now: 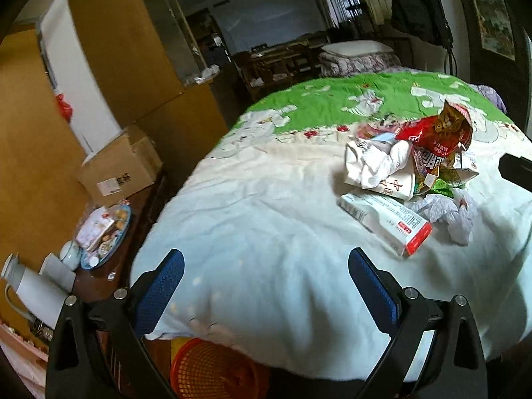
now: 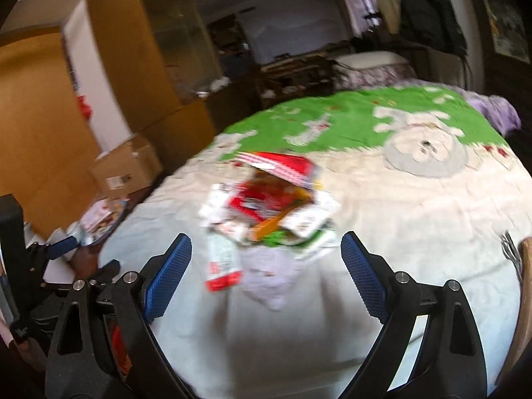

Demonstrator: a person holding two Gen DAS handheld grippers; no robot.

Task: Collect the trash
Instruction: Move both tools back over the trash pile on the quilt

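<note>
A pile of trash (image 1: 419,166) lies on the bed: red snack bags, crumpled white paper, a white and red carton (image 1: 385,222) and a clear plastic bag (image 1: 449,212). My left gripper (image 1: 266,276) is open and empty, low over the near part of the bed, left of and short of the pile. An orange basket (image 1: 212,369) sits below the bed edge under it. In the blurred right wrist view the same pile (image 2: 269,206) lies just beyond my right gripper (image 2: 266,259), which is open and empty. The left gripper (image 2: 63,246) shows at the far left there.
The bed has a white and green quilt (image 1: 266,173). A low table to the left holds a plate of snacks (image 1: 106,236), a white kettle (image 1: 33,296) and a cardboard box (image 1: 119,166). Wooden wardrobes (image 1: 33,166) stand behind it.
</note>
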